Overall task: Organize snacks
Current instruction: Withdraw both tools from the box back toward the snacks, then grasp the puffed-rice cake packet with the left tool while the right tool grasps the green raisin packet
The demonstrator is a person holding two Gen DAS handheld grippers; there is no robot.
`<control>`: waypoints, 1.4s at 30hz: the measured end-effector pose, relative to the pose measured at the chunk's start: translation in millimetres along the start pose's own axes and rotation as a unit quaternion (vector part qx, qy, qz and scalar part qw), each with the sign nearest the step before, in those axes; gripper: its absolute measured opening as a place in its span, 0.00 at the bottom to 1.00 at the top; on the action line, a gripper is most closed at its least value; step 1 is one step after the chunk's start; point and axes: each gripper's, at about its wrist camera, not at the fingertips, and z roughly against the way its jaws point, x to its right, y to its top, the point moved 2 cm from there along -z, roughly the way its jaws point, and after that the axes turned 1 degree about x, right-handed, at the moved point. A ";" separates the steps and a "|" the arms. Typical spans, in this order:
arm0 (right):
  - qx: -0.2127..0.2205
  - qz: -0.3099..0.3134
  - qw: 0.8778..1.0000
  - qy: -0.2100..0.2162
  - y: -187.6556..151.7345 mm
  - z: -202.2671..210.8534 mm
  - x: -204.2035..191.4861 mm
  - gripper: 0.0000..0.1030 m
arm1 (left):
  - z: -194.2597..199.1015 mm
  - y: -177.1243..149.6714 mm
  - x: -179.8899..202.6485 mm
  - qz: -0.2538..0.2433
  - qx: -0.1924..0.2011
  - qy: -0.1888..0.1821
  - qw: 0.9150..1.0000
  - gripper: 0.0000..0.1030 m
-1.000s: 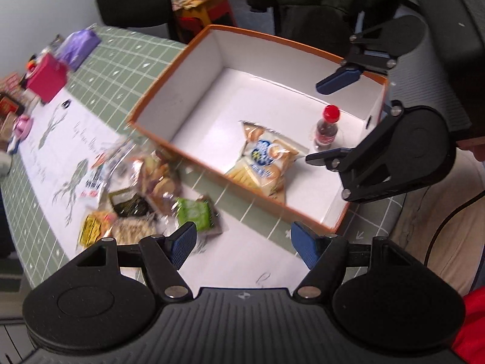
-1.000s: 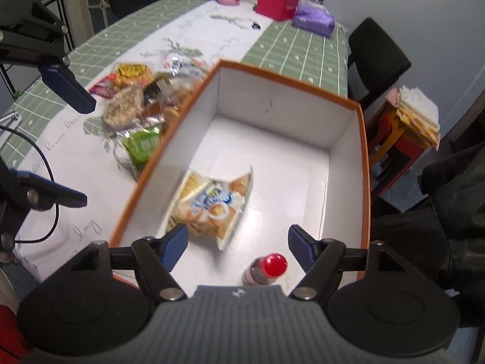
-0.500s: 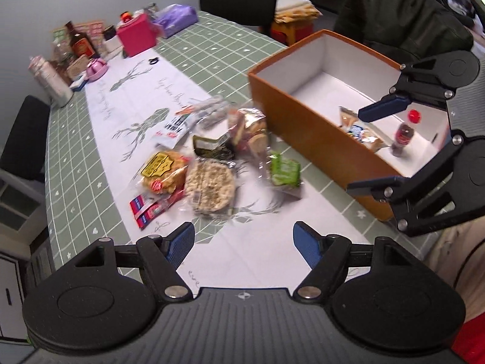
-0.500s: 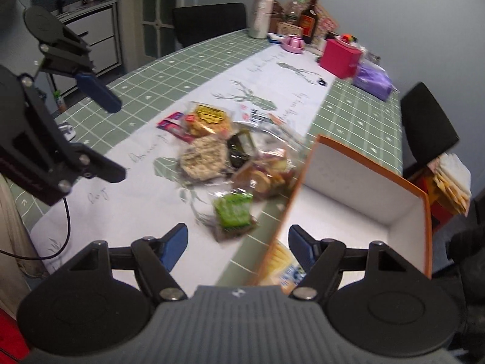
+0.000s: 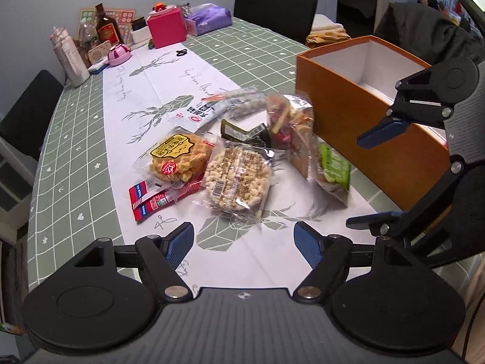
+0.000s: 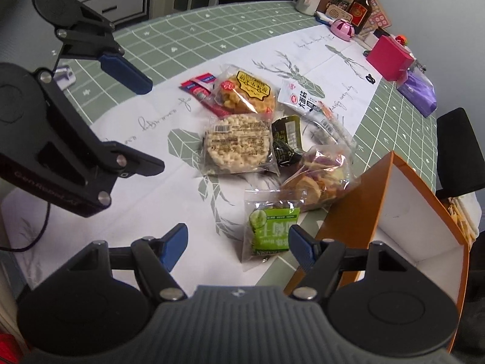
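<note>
Your left gripper (image 5: 244, 239) and right gripper (image 6: 236, 244) both hang wide open and hold nothing. The snack packets (image 5: 236, 179) lie heaped on the table runner (image 5: 145, 91), just beside the orange box (image 5: 357, 115).

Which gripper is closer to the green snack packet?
Right. The right gripper hangs just over the green snack packet, almost straddling it. The left gripper sits farther back, past the rice cake.

Seven snack packets (image 5: 236, 179); one orange box (image 5: 363, 115); two chairs (image 5: 275, 12).
</note>
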 end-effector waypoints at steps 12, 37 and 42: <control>-0.060 0.030 0.997 -0.037 8.9 -45.2 9.2 0.67 | -36.6 -3.3 -7.2 0.016 -0.006 -0.017 1.000 0.86; -0.084 -0.007 0.996 0.012 12.5 -74.4 31.4 0.46 | -67.8 -1.7 -24.0 0.025 0.006 -0.058 0.998 0.88; -0.087 -0.012 0.996 0.026 13.6 -73.2 34.6 0.47 | -79.1 6.2 -21.4 0.008 0.008 -0.072 0.997 0.88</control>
